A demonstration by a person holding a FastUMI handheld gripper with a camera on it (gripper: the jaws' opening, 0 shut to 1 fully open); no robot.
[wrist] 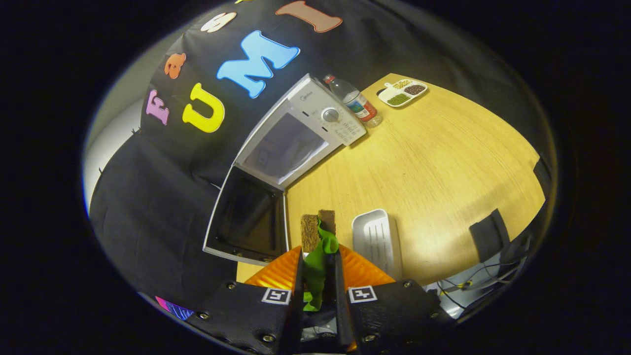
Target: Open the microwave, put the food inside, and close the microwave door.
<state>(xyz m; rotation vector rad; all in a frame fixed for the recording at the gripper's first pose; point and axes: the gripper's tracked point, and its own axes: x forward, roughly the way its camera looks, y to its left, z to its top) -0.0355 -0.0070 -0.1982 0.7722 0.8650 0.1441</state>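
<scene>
The claw (318, 276) is clamped narrowly on the food (318, 241), a sandwich-like item with brown slices and a green leaf, held above the tabletop (434, 167). A white tray (377, 239) lies just beside it. Beyond, the microwave (305, 133) stands with its door (246, 217) swung open. Recommended: keep the food level, clear the door edge, and advance straight into the cavity before releasing.

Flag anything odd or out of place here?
Nothing stands out. The microwave door is open, the gripper jaws are shut on the sandwich, and the white tray sits empty beside it.
</scene>
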